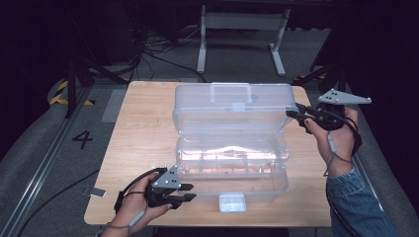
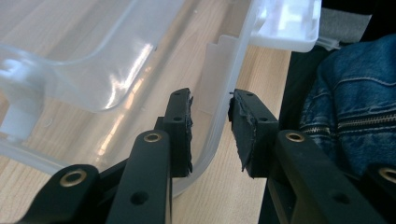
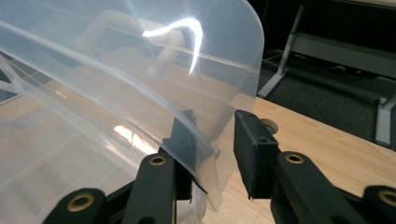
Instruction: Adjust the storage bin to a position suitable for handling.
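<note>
1. On the table (image 1: 143, 113) in the high view stands a clear box (image 1: 232, 170) with its lid (image 1: 230, 106) raised upright behind it. The left gripper (image 1: 184, 192) lies level at the box's near left corner, hand low at the table's front edge; the right gripper (image 1: 296, 112) points inward at the lid's right edge, wrist lifted.

2. In the left gripper view, the box's corner wall (image 2: 212, 116) runs between the jaws. The pads (image 2: 181, 126) stand spread, the left one just beside the wall, the right one apart from it: no pinch. If the lid is moved now, I judge the box could slide or tip, since nothing clamps it.

3. In the right gripper view, the lid's edge (image 3: 205, 140) sits between spread jaws, against the left pad, clear of the right. Unclamped, the slick lid could slip out and drop shut, perhaps onto the left gripper.
</note>
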### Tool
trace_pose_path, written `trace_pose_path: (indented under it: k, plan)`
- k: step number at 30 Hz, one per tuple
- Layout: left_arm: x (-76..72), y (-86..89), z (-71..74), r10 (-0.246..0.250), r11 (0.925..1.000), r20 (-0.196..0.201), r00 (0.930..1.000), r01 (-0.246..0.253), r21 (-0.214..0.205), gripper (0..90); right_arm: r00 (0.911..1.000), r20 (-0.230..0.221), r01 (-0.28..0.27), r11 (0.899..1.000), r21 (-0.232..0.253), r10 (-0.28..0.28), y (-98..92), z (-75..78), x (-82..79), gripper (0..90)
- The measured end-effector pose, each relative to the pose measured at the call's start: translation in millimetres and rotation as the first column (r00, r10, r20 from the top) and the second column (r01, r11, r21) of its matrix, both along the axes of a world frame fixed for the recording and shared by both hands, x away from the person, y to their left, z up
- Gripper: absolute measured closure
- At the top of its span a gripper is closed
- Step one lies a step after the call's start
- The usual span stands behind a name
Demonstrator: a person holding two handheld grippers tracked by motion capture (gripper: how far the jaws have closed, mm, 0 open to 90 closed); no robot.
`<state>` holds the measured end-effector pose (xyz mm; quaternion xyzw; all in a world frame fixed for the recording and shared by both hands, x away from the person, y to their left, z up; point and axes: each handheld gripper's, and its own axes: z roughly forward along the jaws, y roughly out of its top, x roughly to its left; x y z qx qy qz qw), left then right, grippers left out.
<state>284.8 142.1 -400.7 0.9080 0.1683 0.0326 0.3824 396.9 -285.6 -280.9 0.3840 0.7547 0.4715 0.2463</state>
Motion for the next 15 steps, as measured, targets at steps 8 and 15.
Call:
trace_pose_path:
  k: [8,15]
  plan:
    - [2.0,-9.0,-6.1,-0.028,0.9996,-0.025,0.9993,0.027,-0.009,76.6,0.9986,-0.049,0.022,1.000,0.005,-0.021,-0.7,5.3,15.2,72.1]
    - [3.0,-10.1,-7.6,-0.029,0.9996,-0.016,0.9994,0.029,-0.003,76.7,0.9946,-0.097,0.039,0.999,0.023,-0.037,1.8,8.1,34.1,72.6]
